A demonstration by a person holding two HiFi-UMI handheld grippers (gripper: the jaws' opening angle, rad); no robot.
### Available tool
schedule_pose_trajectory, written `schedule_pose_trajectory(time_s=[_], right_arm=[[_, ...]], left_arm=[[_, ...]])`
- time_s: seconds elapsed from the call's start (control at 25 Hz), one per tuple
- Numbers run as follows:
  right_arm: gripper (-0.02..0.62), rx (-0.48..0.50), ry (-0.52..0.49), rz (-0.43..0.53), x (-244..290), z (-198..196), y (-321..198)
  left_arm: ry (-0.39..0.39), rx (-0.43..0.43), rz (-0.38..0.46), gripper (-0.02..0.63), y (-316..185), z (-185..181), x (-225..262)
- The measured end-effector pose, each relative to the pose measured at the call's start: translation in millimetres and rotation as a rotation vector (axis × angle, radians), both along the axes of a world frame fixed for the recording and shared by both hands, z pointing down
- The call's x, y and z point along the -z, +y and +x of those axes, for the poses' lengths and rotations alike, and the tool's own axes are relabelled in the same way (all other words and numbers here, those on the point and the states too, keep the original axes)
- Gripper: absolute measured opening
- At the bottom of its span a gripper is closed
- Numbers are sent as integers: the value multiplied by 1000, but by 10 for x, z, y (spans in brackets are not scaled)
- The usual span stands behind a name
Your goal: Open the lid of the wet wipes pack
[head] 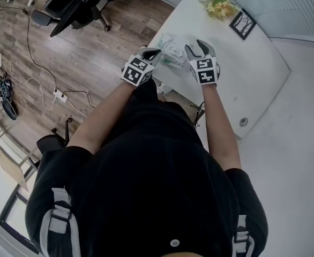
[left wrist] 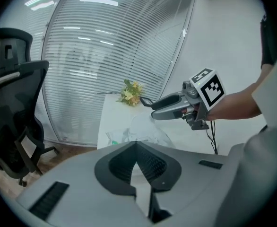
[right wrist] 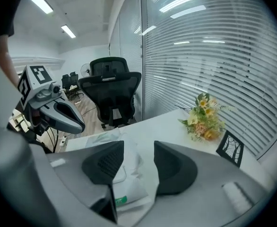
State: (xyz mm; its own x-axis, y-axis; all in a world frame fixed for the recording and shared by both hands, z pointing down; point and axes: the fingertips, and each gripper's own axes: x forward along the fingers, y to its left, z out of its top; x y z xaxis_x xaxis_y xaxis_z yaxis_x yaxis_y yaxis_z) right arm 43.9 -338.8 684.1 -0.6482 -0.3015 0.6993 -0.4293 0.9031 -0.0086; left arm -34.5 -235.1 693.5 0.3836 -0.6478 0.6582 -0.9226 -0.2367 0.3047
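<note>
The wet wipes pack (head: 173, 51) is a soft white packet that lies on the white table (head: 253, 74) near its left edge. In the right gripper view the pack (right wrist: 128, 181) shows a rounded lid outline and a green label, and the lid looks flat. My right gripper (right wrist: 139, 144) hovers just over it with its jaws apart and nothing pressed between them. My left gripper (left wrist: 136, 143) is shut and empty, held above the pack (left wrist: 145, 130). In the head view the left gripper (head: 156, 51) and right gripper (head: 196, 46) flank the pack.
A bunch of yellow flowers (head: 220, 4) and a small black picture frame (head: 243, 23) sit at the table's far end. A black office chair (head: 76, 4) and a power strip with cables (head: 58, 94) are on the wooden floor to the left.
</note>
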Motion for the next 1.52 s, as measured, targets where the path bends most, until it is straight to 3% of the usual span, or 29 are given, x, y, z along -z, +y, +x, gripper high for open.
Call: schedule_pose_trajectory(time_s=[0.48,0.84,1.0,1.52], right_arm=[[154,50,-328,51,1204,130,411],[50,69,-575,112,2262,300,727],[11,57,-641,139,2541,393,768],[11,106,-675,212,2956,511,878]], left_arm=[[-32,-30,360,3,-133,196,1375],[-19,-64,565,3,-96,469,2315],[-18,-71,620,3,-82,546,2582],[-4,-75,682,3,-37,677,2912]])
